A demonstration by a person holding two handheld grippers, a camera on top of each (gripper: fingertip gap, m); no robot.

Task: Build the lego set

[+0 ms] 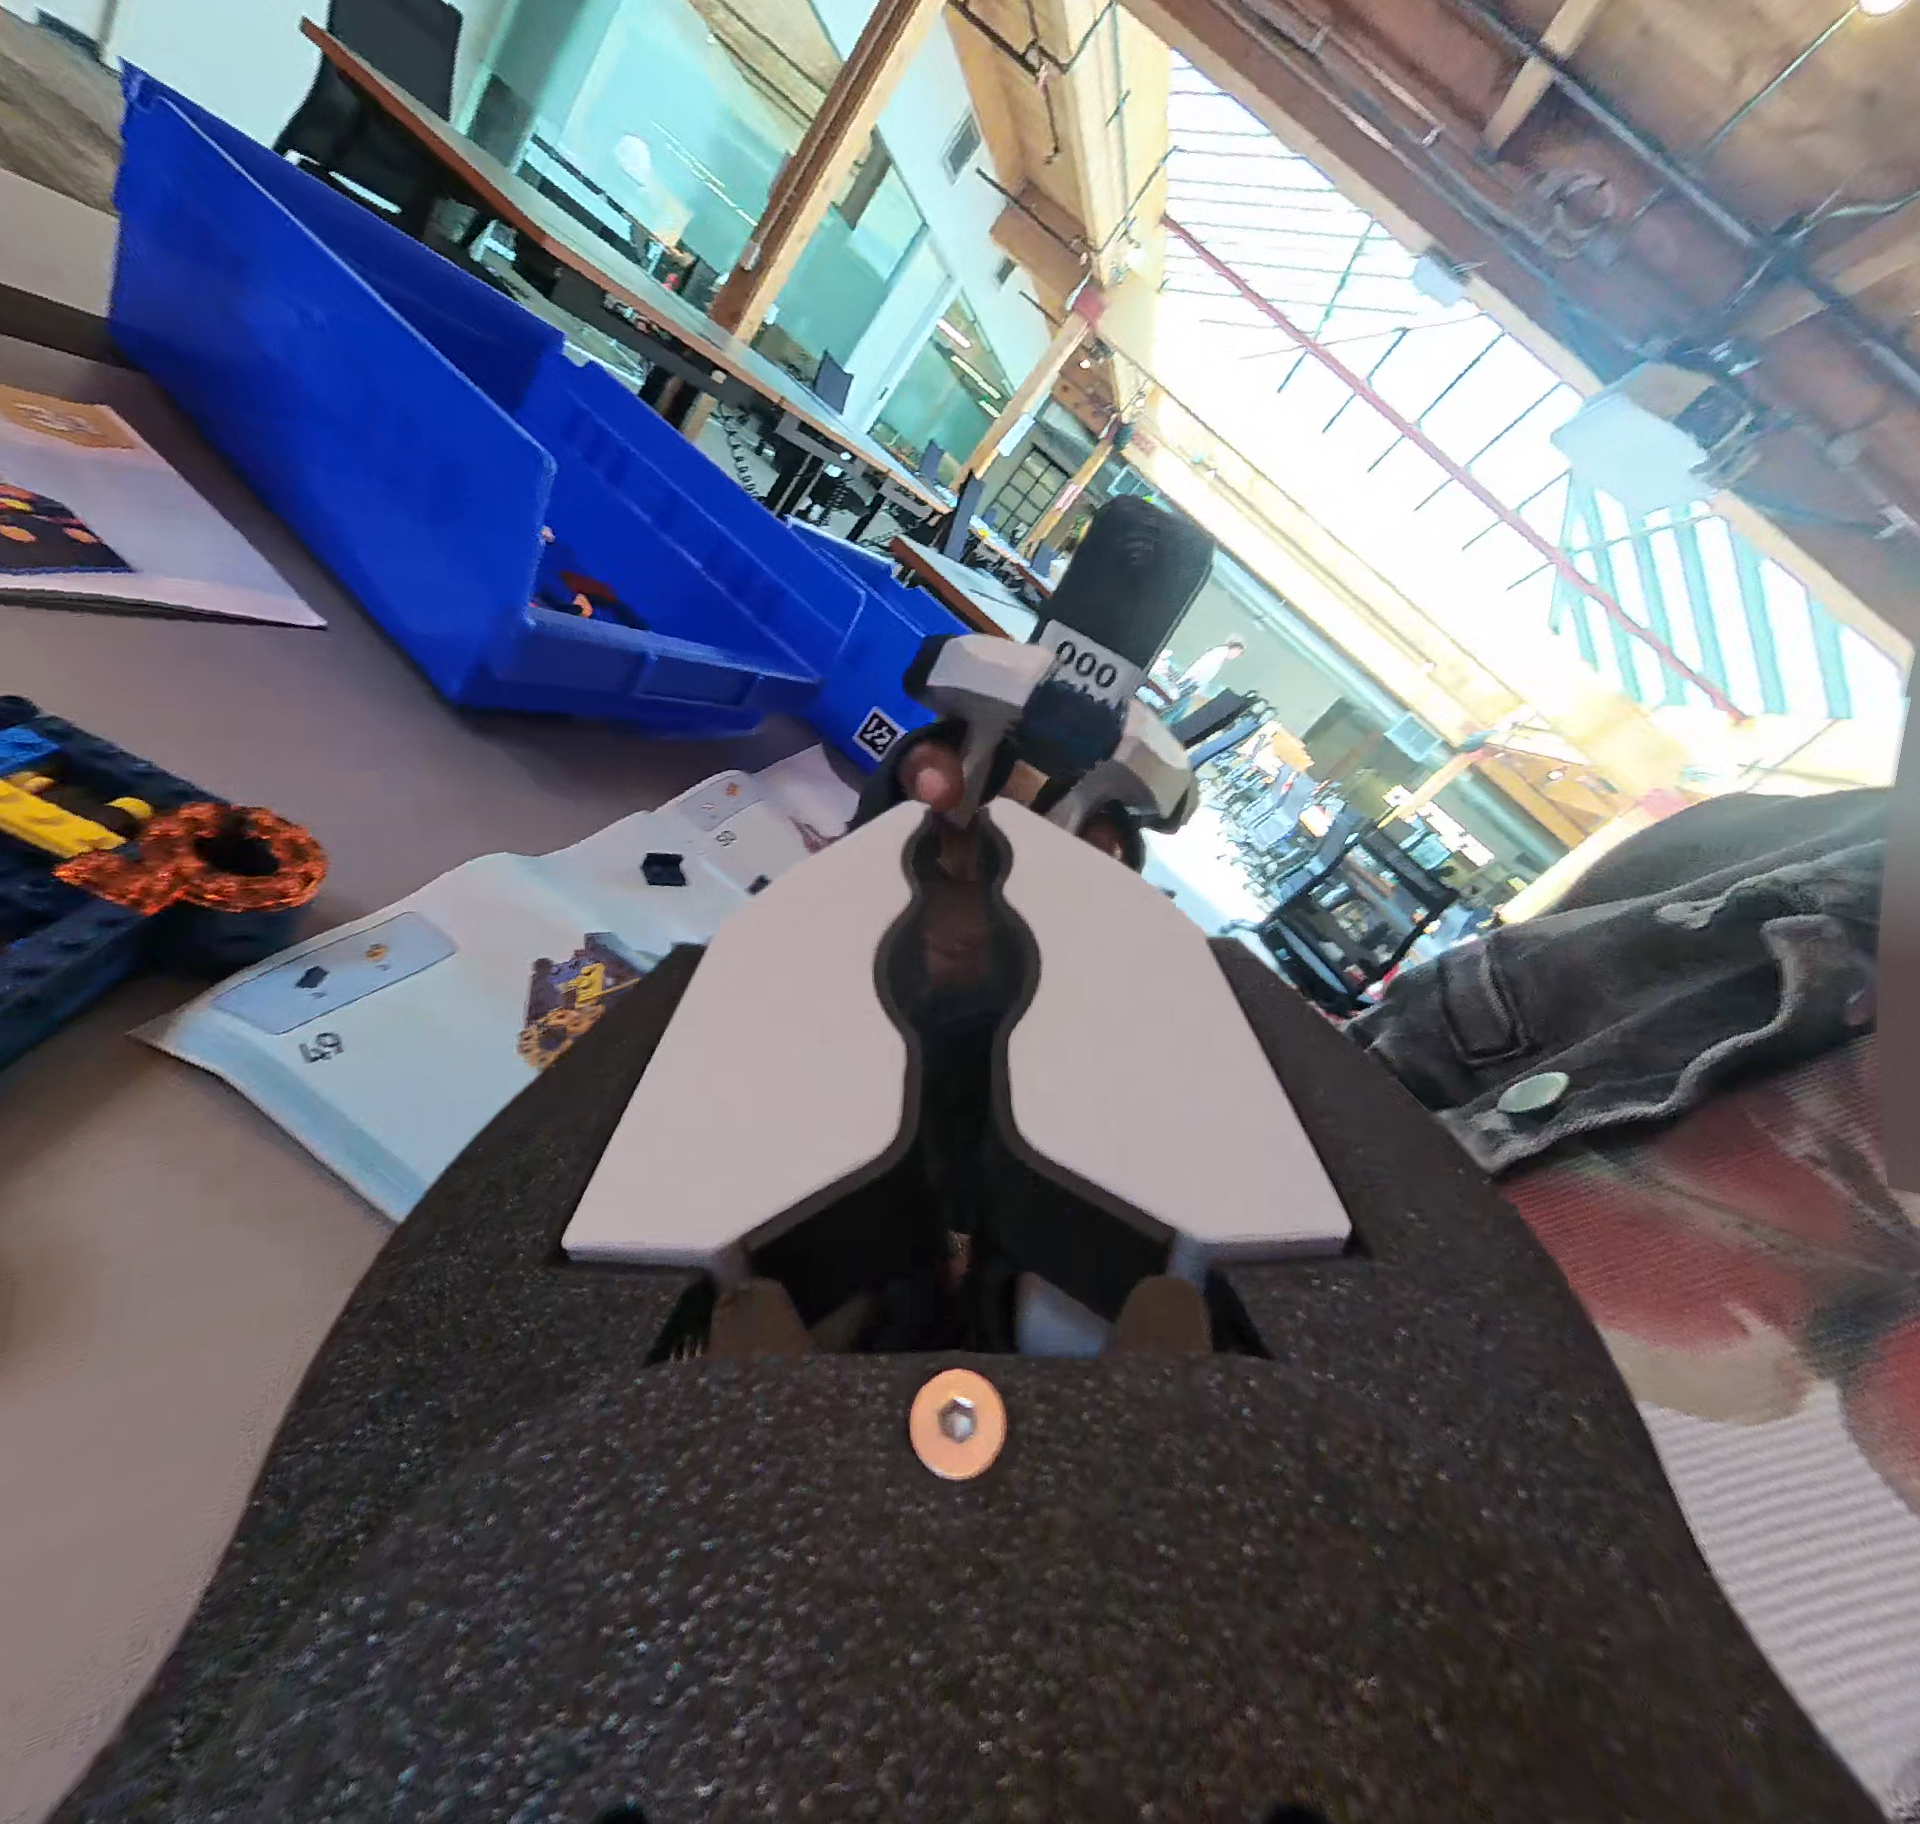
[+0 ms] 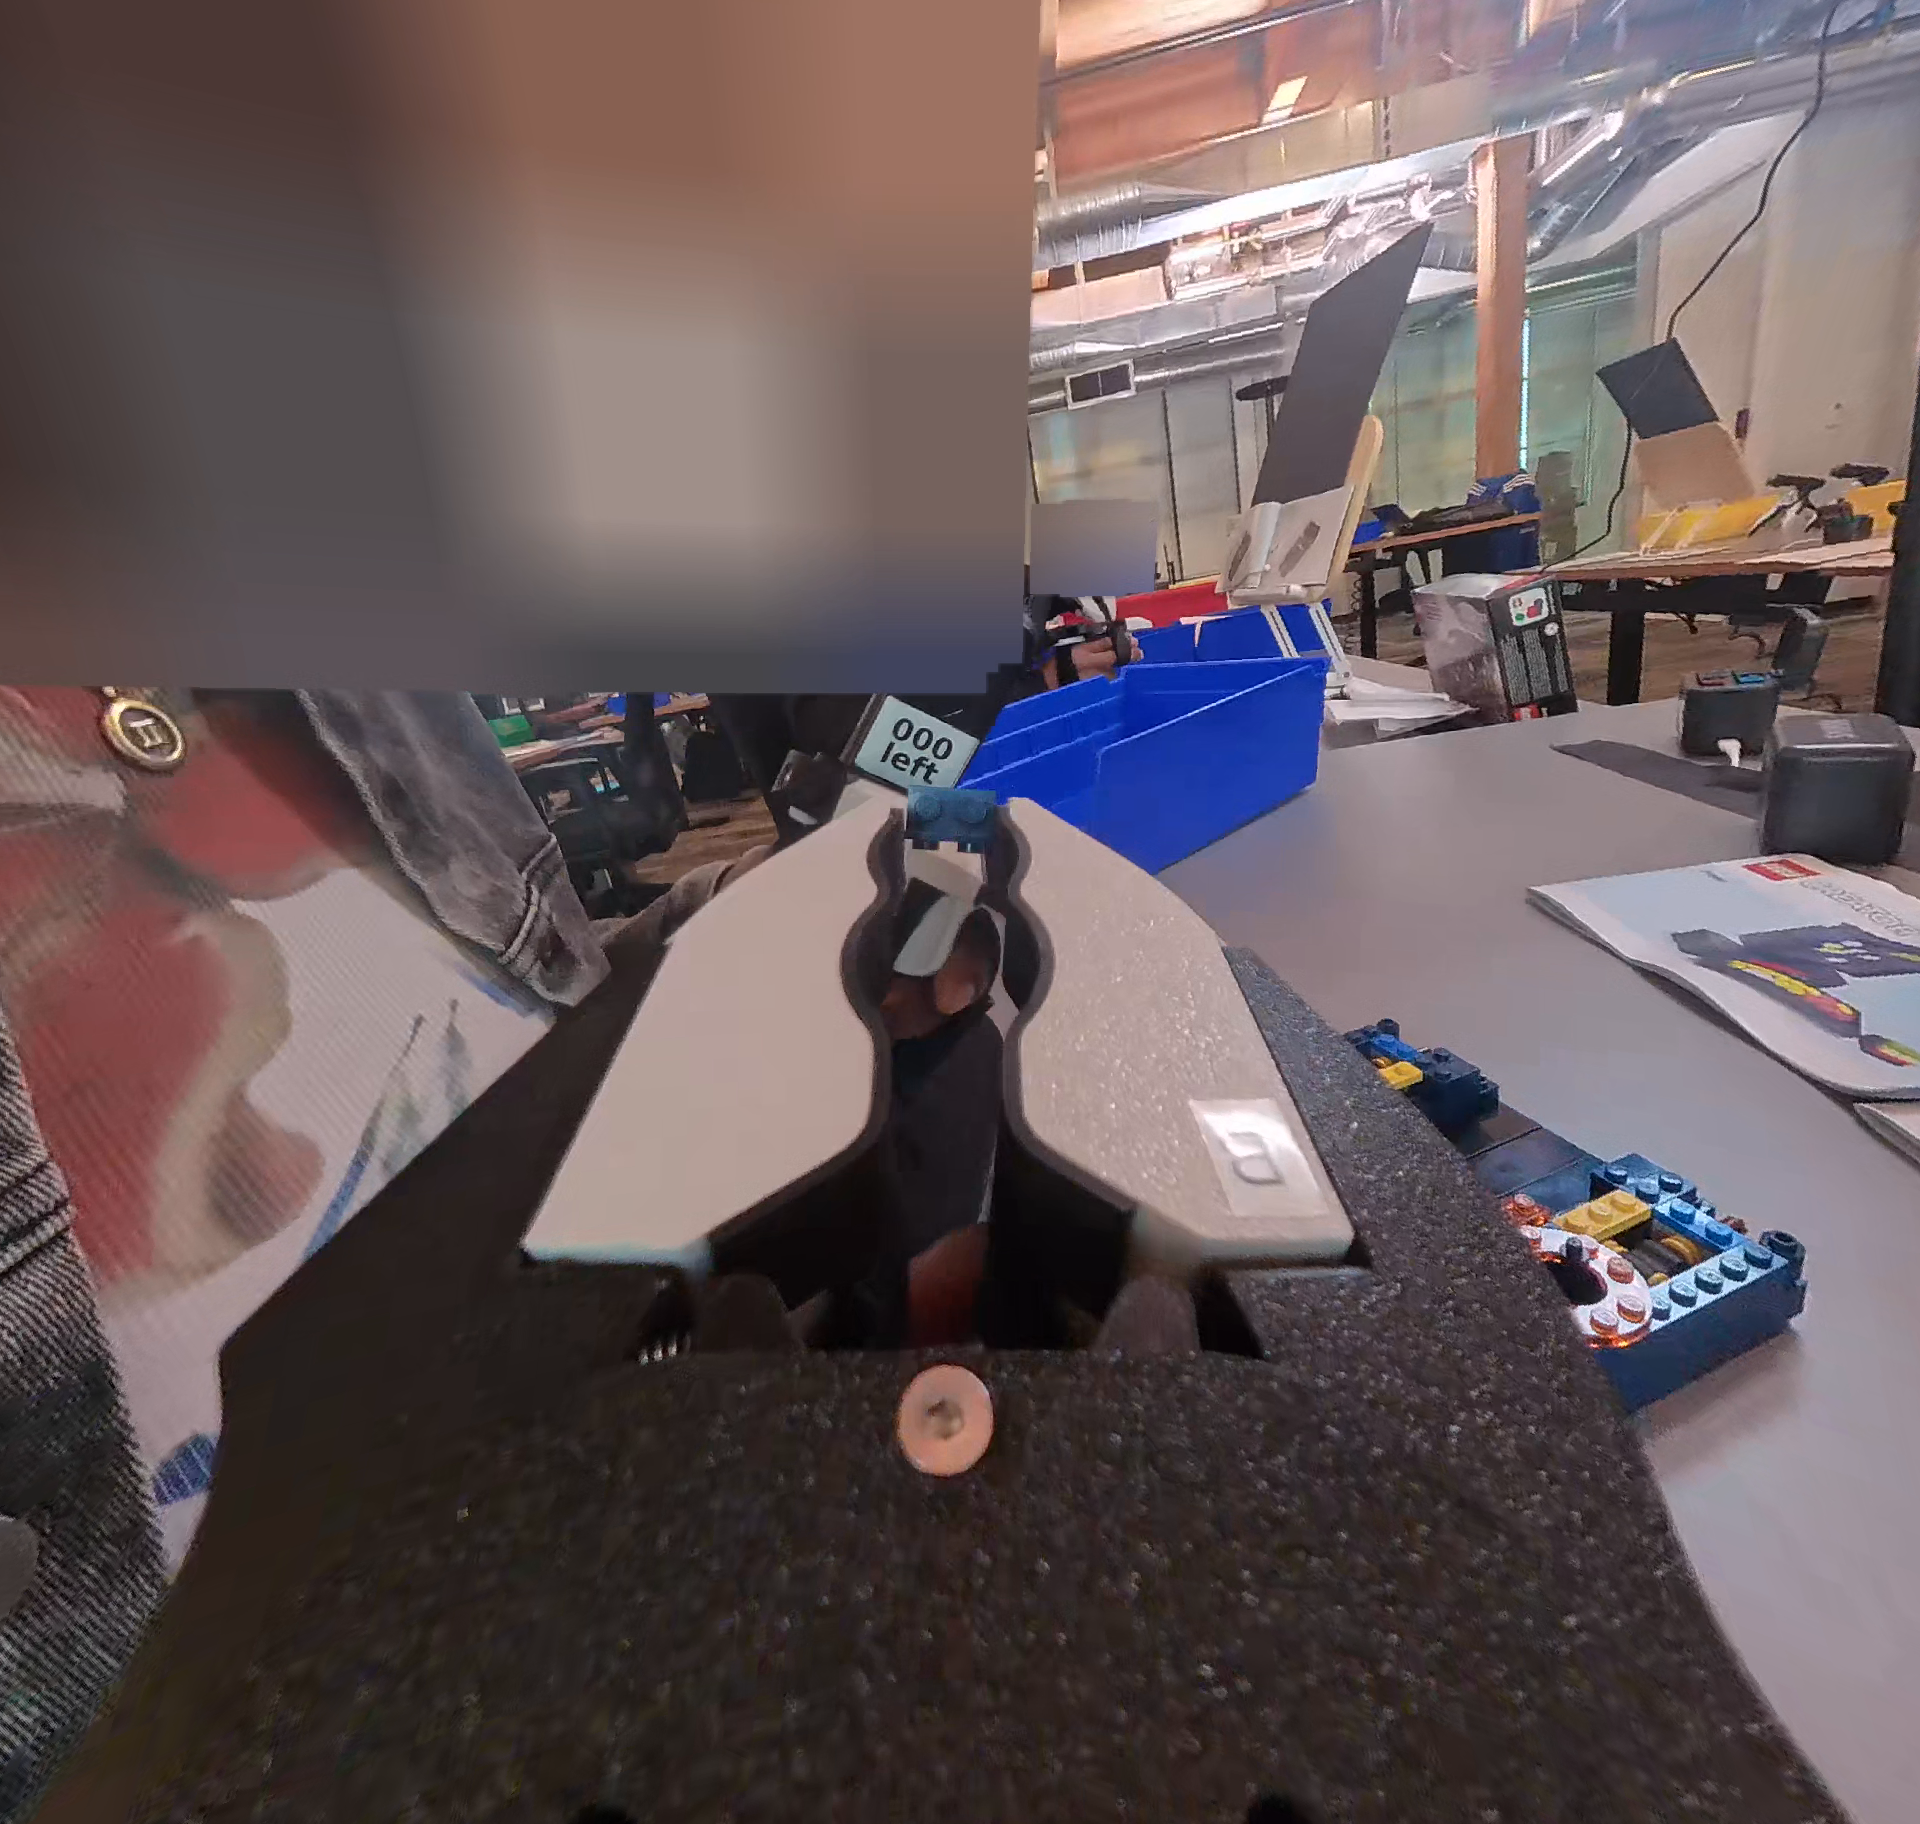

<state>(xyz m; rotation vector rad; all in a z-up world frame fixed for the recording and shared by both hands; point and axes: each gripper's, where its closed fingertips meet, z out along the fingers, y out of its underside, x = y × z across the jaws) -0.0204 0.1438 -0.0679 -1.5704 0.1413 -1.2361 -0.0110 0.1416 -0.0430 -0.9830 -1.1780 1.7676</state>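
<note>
My right gripper (image 2: 951,829) is shut on a small blue two-stud brick (image 2: 949,818), pinched at the fingertips and held in the air. The left wrist view shows this gripper (image 1: 1070,735) facing me with the blue brick (image 1: 1081,725) between its fingers. My left gripper (image 1: 956,816) is closed to a narrow slit just below and in front of the right gripper's tips; I see nothing between its pads. In the right wrist view the left gripper (image 2: 920,746) sits right behind the brick, and one of its fingers (image 2: 925,927) shows through the gap.
Blue bins (image 1: 364,403) (image 2: 1195,746) stand on the grey table (image 2: 1455,943). A part-built blue brick model with an orange ring (image 1: 156,860) (image 2: 1662,1255) and instruction booklets (image 1: 416,995) (image 2: 1766,964) lie nearby. A person's denim jacket (image 1: 1662,964) is close. Only a small space, under 4 cm, lies between the two pairs of fingers.
</note>
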